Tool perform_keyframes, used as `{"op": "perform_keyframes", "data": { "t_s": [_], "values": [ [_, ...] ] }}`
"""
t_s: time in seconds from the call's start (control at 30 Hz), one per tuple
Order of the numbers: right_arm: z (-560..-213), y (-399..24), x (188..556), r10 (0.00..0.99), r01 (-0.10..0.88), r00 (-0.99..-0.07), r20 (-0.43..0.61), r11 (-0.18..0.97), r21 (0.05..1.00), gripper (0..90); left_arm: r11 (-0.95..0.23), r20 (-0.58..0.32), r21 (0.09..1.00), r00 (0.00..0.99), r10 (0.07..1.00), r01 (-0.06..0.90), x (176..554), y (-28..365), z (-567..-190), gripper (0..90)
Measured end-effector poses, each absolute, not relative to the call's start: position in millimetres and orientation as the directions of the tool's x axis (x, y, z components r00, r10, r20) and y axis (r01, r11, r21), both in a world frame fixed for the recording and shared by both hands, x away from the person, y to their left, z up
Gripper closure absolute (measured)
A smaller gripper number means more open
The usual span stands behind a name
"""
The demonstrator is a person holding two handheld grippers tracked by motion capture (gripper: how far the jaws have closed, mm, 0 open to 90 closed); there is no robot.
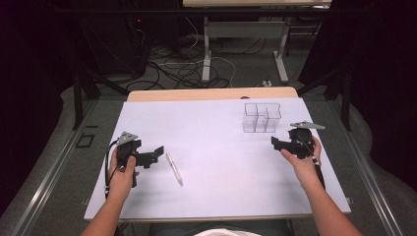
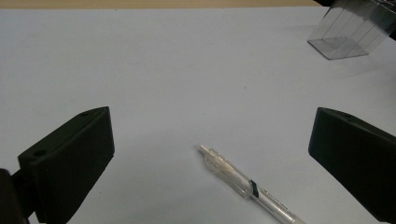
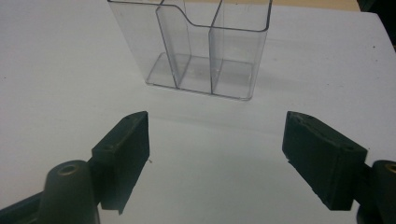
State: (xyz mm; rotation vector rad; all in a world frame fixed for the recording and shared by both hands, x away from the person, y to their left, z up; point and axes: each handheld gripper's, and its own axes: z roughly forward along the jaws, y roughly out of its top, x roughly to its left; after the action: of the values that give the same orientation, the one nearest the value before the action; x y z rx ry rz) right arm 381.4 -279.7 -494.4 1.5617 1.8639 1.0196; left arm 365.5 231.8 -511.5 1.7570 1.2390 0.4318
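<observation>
High view: the slim white plastic pen [image 1: 174,168] lies on the white table [image 1: 211,147] at three o'clock of the left gripper [image 1: 156,152].

Left gripper view: jaws spread; closing squarely across the barrel looks best.

Right gripper view: the right gripper [image 3: 217,154], jaws spread, faces the clear plastic compartmented organizer [image 3: 196,46] at twelve o'clock.

On the tabletop [image 1: 216,196], the pen [image 1: 174,168] lay near the front left, just right of the left gripper [image 1: 158,152]. The organizer [image 1: 261,117] stood far right, behind the right gripper [image 1: 276,142].
</observation>
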Motion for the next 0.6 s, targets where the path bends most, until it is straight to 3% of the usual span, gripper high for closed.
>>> {"op": "perform_keyframes", "data": {
  "t_s": [0.6],
  "values": [
    [-482.6, -276.2, 397.6, 0.975, 0.614, -0.215, 0.056, 0.090, 0.784, 29.3, -0.072, -0.218, 0.825, 0.434, 0.874, 0.561, 366.3, 230.5, -513.2, 0.3]
  ]
}}
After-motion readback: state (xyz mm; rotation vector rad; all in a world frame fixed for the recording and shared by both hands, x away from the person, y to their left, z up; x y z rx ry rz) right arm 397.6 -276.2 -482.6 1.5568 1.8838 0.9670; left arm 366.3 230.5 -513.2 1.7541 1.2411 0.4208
